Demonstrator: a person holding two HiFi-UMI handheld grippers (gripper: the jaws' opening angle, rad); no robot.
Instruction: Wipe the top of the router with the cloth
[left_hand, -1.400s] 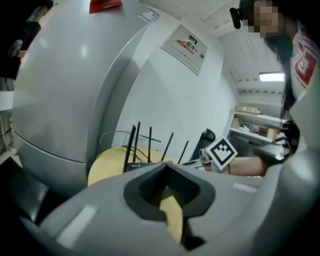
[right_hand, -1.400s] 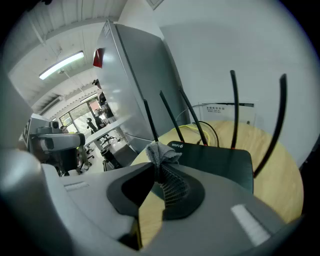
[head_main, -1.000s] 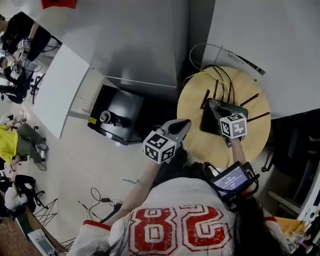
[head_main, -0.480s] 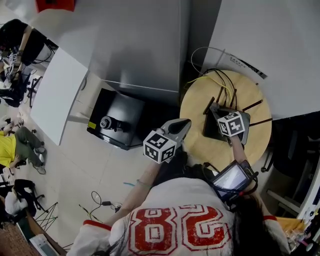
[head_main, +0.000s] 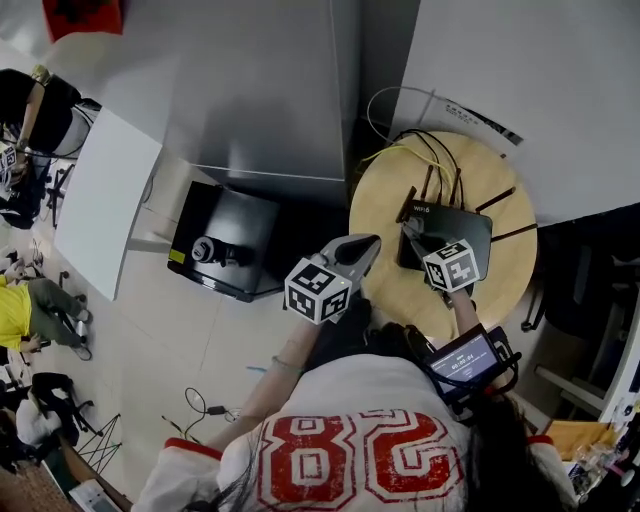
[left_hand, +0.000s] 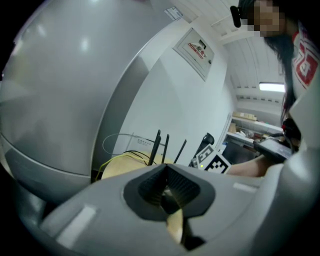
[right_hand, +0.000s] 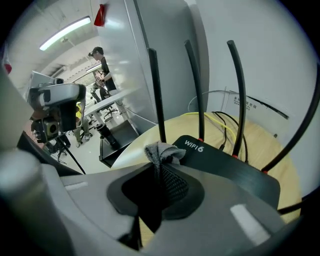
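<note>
The router (head_main: 458, 228), black with upright antennas (right_hand: 156, 95), lies on the round wooden bench (head_main: 395, 290). The right gripper (right_hand: 161, 182) is clamped on a grey cloth (right_hand: 162, 151), whose bunched end sits at the router's near-left corner, by the "WIFI 6" print. The left gripper (left_hand: 165, 189) hangs beside the bench's left edge, jaws closed together on nothing.

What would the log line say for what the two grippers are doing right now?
right gripper: shut on cloth | cloth: at corner of router top | left gripper: shut, empty, apart from router
</note>
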